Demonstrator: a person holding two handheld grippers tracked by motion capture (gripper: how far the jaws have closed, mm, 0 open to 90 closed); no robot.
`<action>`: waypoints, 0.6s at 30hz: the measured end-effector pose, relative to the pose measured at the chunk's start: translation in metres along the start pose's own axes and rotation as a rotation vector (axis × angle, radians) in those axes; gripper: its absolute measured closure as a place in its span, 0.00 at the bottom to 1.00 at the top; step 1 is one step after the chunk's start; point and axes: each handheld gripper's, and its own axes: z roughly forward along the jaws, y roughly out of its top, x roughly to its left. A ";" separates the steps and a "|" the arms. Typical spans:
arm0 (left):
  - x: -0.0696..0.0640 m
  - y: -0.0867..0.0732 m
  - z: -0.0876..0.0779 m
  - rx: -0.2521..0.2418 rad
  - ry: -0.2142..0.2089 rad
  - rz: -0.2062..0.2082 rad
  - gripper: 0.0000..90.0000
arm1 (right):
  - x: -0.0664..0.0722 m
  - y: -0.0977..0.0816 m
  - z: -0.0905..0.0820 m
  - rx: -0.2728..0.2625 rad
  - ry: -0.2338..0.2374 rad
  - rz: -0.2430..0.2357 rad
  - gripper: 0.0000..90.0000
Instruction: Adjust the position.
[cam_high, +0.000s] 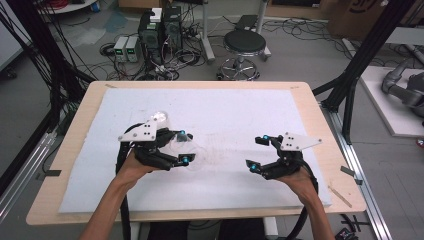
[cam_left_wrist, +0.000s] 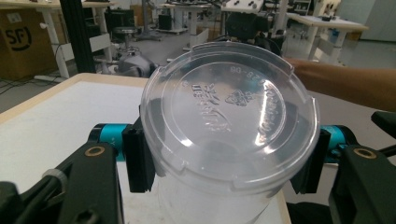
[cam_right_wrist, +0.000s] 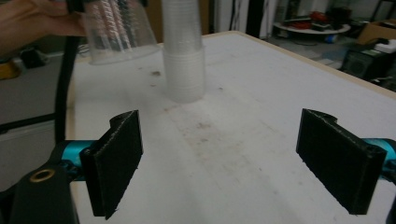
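The left gripper (cam_left_wrist: 224, 158) clamps a clear lidded cup (cam_left_wrist: 229, 121) above the white mat (cam_high: 240, 107). The lid's embossed writing is too faint to read. The right gripper (cam_right_wrist: 233, 158) hangs wide open with nothing in it, bare mat all round. Beyond it stands a cup stack (cam_right_wrist: 183, 56), its top cut off. A far box (cam_left_wrist: 16, 39) reads "SF".

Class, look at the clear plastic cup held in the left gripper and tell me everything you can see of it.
The clear plastic cup is see-through and thin-walled, capped by a round clear lid with raised lettering. The left gripper clamps its wall just below the lid, one black pad on each side. In the right gripper view it hangs tilted above the white mat, beside a stack of clear cups.
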 end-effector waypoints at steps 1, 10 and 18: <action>0.000 0.000 0.000 -0.006 0.001 0.000 0.42 | 0.004 0.010 0.004 0.007 0.038 -0.016 0.16; -0.002 -0.001 0.002 -0.007 -0.003 -0.004 0.42 | 0.012 0.033 0.023 0.039 0.149 -0.073 0.16; -0.006 -0.002 0.017 0.005 -0.027 -0.002 0.42 | 0.023 0.046 0.055 0.065 0.277 -0.117 0.16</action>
